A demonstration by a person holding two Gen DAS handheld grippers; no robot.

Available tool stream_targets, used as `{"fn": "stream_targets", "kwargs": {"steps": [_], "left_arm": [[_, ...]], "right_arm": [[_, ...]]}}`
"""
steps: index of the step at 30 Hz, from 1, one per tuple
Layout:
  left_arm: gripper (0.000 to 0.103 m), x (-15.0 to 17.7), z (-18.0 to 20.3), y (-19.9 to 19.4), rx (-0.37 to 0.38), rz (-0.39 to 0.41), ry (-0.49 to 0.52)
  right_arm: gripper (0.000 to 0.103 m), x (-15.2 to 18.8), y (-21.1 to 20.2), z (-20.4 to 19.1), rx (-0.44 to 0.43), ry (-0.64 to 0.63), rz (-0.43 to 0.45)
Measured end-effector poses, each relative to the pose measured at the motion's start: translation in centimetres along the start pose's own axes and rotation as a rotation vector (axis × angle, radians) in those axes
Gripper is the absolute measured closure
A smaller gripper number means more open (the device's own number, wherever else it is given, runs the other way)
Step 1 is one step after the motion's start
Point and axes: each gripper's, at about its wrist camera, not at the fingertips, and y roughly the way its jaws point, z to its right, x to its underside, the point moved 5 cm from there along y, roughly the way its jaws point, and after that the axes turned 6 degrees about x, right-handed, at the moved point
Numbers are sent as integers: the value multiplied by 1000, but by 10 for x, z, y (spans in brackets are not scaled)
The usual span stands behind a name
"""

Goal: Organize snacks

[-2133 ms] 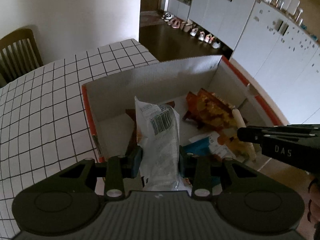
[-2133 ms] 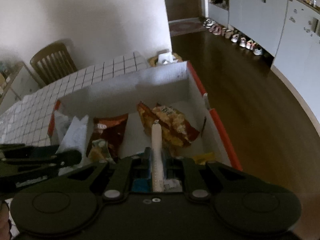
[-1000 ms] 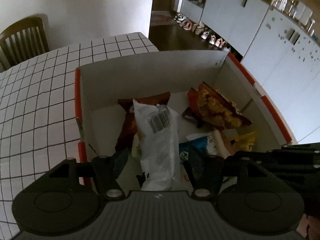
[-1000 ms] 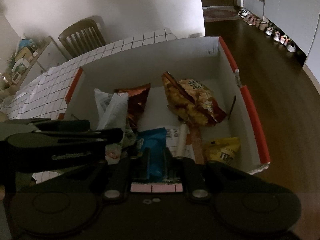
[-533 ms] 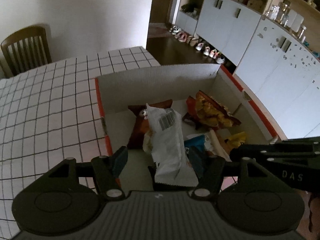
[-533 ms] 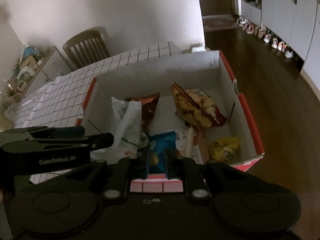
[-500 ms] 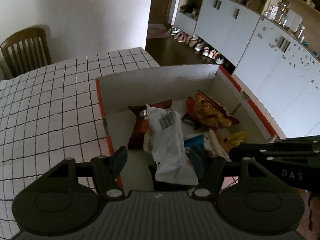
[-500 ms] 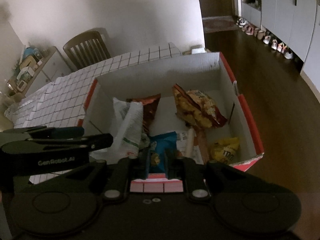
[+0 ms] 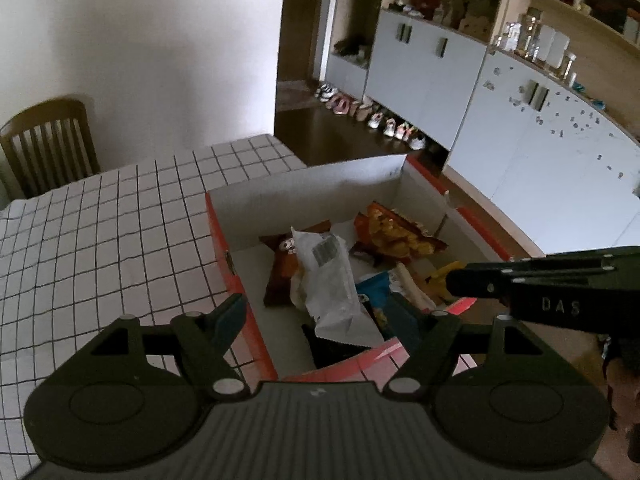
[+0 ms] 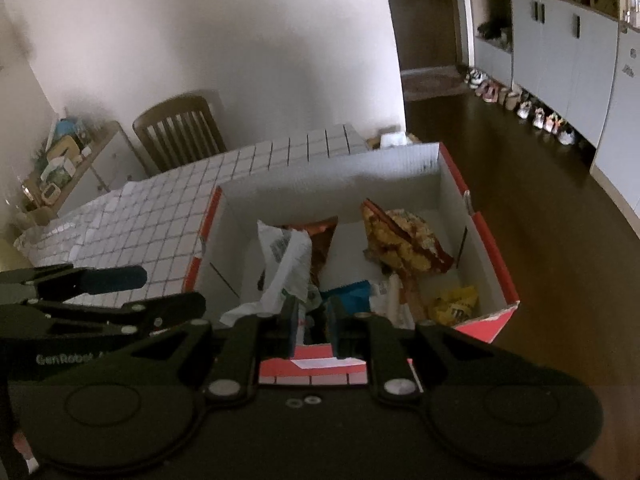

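Observation:
A red-and-white cardboard box [image 9: 218, 240] [image 10: 492, 240] stands on the table with snacks inside. Against a brown bag [image 9: 282, 264] leans a white packet [image 9: 328, 276] [image 10: 286, 260]. An orange chips bag [image 9: 396, 236] lies further back, with a blue packet [image 10: 350, 294], a white stick [image 10: 394, 300] and a yellow packet [image 10: 456, 300] near the front. My left gripper [image 9: 316, 316] hovers above the box's near edge. Its jaws are opening, with nothing pressed between them. My right gripper [image 10: 314, 322] is shut and empty, also above the near edge.
A white checked tablecloth [image 9: 100, 232] covers the table left of the box. A wooden chair [image 9: 48, 140] stands behind it by the wall. Grey cabinets [image 9: 520, 140] and a row of shoes [image 9: 372, 116] line the dark floor on the right.
The left jaws spread and let go of the white packet, which now leans in the box. The right gripper dropped the white stick into the box. Both grippers drew back and up.

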Motion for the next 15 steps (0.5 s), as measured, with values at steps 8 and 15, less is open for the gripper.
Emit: {"fn": "stream_targets", "kwargs": {"steps": [8,15], "left_arm": [[13,2,2,-32,42,66,0],[0,7,-4,-57,68,136,-8]], "right_arm": [[83,3,-29,-6,-3,21,83],[10,9,-55,-11,48,8,192]]}}
